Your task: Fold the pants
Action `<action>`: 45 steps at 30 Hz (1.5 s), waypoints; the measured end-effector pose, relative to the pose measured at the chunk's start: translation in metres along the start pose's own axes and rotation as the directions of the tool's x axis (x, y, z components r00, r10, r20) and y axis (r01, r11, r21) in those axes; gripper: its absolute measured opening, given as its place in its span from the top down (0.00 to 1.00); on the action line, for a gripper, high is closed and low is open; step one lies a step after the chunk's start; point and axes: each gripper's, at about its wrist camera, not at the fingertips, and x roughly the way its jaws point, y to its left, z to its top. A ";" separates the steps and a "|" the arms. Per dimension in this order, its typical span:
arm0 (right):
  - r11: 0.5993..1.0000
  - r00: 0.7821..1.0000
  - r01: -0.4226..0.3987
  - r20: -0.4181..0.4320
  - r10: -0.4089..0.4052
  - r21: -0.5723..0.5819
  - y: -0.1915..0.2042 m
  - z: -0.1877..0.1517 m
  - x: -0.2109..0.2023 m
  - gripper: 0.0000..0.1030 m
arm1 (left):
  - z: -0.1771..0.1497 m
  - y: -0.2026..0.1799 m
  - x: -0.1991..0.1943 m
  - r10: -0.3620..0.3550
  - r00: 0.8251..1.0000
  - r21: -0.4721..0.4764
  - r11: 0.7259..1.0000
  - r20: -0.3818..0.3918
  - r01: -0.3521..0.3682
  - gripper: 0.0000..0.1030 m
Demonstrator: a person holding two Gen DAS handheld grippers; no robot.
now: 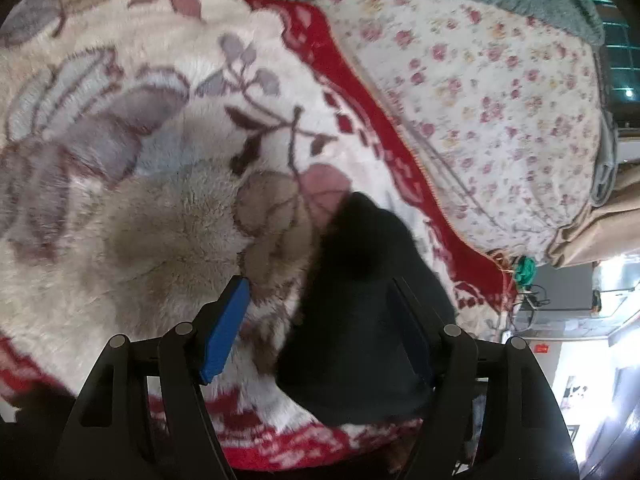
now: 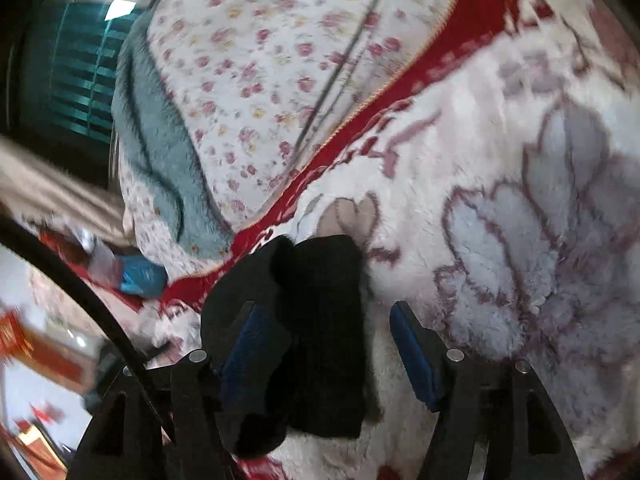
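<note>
**Black pants between open fingers on both grippers, over a plush blanket**

*Left wrist view.* The left gripper (image 1: 320, 330) is shown with its fingers apart. The blue pad of the left-hand finger (image 1: 224, 330) stands clear over the plush floral blanket (image 1: 168, 216), touching no dark cloth. The black pants (image 1: 360, 312) are seen as a bunched mass lying toward the right-hand finger, whose pad is largely darkened against the cloth; whether that pad touches the fabric cannot be told. The long axis of the bundle runs away from the camera, roughly along the fingers, ending in a rounded tip. A flowered sheet (image 1: 480, 92) is visible beyond the blanket's red border.

*Right wrist view.* The right gripper (image 2: 324, 350) is likewise shown spread. Here the pants (image 2: 316, 320) sit off-centre toward the left-hand finger, which is partly draped by the cloth, while the right-hand pad (image 2: 416, 356) stands apart from it over bare blanket. The bundle again lies lengthwise along the fingers.

*Reading.* No clamp is seen in either view. Both grippers are judged about equally near the garment, each with the cloth against its inner finger, so any re-grip would call for a sideways shift toward the bundle.
</note>
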 end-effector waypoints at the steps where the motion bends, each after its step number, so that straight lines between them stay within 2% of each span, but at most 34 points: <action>1: 1.000 1.000 -0.022 -0.010 0.022 0.000 0.001 0.000 0.002 0.36 | -0.002 -0.002 0.011 0.011 1.000 0.012 1.000 -0.021 -0.010 0.31; 4: 0.998 0.994 -0.053 -0.094 0.049 -0.032 0.009 -0.005 0.013 0.35 | -0.014 -0.018 0.028 0.002 0.999 0.084 0.996 -0.054 0.002 0.31; 6: 0.992 0.992 -0.004 -0.126 -0.012 -0.124 0.021 -0.010 0.024 0.35 | -0.023 -0.032 0.040 0.007 0.996 0.151 0.989 -0.092 0.007 0.31; 8: 0.985 0.989 0.015 -0.139 -0.040 -0.173 0.028 -0.014 0.029 0.33 | -0.029 -0.042 0.047 0.044 0.996 0.218 0.976 -0.075 -0.027 0.31; 9: 0.984 0.989 0.022 -0.142 -0.048 -0.177 0.030 -0.014 0.030 0.35 | -0.029 -0.045 0.047 0.046 0.997 0.247 0.969 -0.068 -0.028 0.40; 10: 0.984 0.988 0.021 -0.148 -0.047 -0.175 0.031 -0.013 0.031 0.44 | -0.031 -0.048 0.045 0.057 0.997 0.276 0.960 -0.057 -0.039 0.55; 11: 0.983 0.989 0.024 -0.140 -0.050 -0.180 0.031 -0.012 0.030 0.50 | -0.032 -0.048 0.041 0.073 0.997 0.284 0.957 -0.035 -0.060 0.61; 12: 0.982 0.990 0.018 -0.136 -0.044 -0.188 0.031 -0.013 0.030 0.52 | -0.032 -0.046 0.038 0.054 0.998 0.283 0.958 -0.038 -0.041 0.66; 16: 0.968 0.993 0.007 -0.114 -0.037 -0.249 0.041 -0.015 0.028 0.60 | -0.035 -0.044 0.026 0.027 1.000 0.300 0.954 -0.011 -0.023 0.70; 19: 0.963 0.992 -0.039 -0.127 0.005 -0.268 0.049 -0.015 0.032 0.64 | -0.030 -0.042 -0.001 0.002 0.998 0.316 0.949 0.064 -0.022 0.70; 21: 0.951 0.989 -0.074 -0.146 0.031 -0.299 0.062 -0.018 0.043 0.64 | -0.025 -0.040 -0.018 -0.006 0.994 0.318 0.948 0.110 -0.030 0.70; 23: 0.938 0.985 -0.107 -0.165 0.054 -0.329 0.078 -0.020 0.059 0.64 | -0.014 -0.030 -0.036 -0.003 0.990 0.283 0.958 0.142 -0.037 0.70; 25: 0.933 0.976 -0.139 -0.204 0.073 -0.333 0.092 -0.020 0.082 0.64 | -0.005 -0.020 -0.044 0.033 0.986 0.254 0.964 0.162 -0.074 0.70; 28: 0.931 0.952 -0.162 -0.301 0.059 -0.328 0.102 -0.026 0.121 0.63 | 0.006 0.007 -0.045 0.097 0.983 0.172 0.977 0.157 -0.124 0.68; 29: 0.932 0.946 -0.154 -0.320 0.043 -0.329 0.102 -0.030 0.131 0.59 | 0.010 0.018 -0.039 0.112 0.986 0.125 0.984 0.120 -0.127 0.66; 30: 0.937 0.945 -0.115 -0.327 0.001 -0.330 0.098 -0.034 0.142 0.55 | 0.015 0.025 -0.034 0.106 0.991 0.084 0.990 0.080 -0.113 0.60; 31: 0.942 0.949 -0.115 -0.315 0.011 -0.314 0.096 -0.034 0.142 0.51 | 0.016 0.028 -0.032 0.109 0.991 0.070 0.991 0.072 -0.115 0.55; 33: 0.954 0.954 -0.109 -0.301 0.020 -0.280 0.094 -0.033 0.138 0.49 | 0.017 0.028 -0.032 0.142 0.986 0.068 0.987 0.087 -0.148 0.32; 36: 0.953 0.967 -0.046 -0.252 -0.033 -0.301 0.099 -0.031 0.117 0.48 | 0.008 0.019 -0.039 0.162 0.976 0.098 0.979 0.145 -0.177 0.31; 38: 0.926 0.982 -0.027 -0.185 -0.047 -0.376 0.112 -0.030 0.089 0.48 | -0.003 0.015 -0.054 0.163 0.960 0.126 0.973 0.226 -0.195 0.29; 40: 0.900 0.986 -0.009 -0.154 -0.064 -0.436 0.125 -0.031 0.070 0.48 | -0.018 0.007 -0.068 0.186 0.932 0.176 0.952 0.310 -0.248 0.18; 41: 0.872 0.986 0.016 -0.137 -0.095 -0.489 0.137 -0.036 0.059 0.48 | -0.028 0.000 -0.075 0.211 0.912 0.219 0.929 0.352 -0.299 0.18; 42: 0.853 0.985 0.030 -0.127 -0.113 -0.521 0.144 -0.040 0.053 0.48 | -0.039 -0.007 -0.083 0.245 0.881 0.264 0.891 0.405 -0.369 0.18; 43: 0.815 0.982 0.060 -0.110 -0.150 -0.577 0.155 -0.048 0.045 0.48 | -0.049 -0.013 -0.087 0.268 0.853 0.293 0.857 0.448 -0.423 0.18; 44: 0.780 0.978 0.087 -0.096 -0.185 -0.620 0.162 -0.056 0.040 0.48 | -0.056 -0.018 -0.090 0.284 0.832 0.315 0.828 0.477 -0.463 0.18; 45: 0.727 0.970 0.121 -0.076 -0.232 -0.676 0.174 -0.068 0.037 0.48 | -0.062 -0.021 -0.093 0.302 0.811 0.332 0.798 0.502 -0.502 0.18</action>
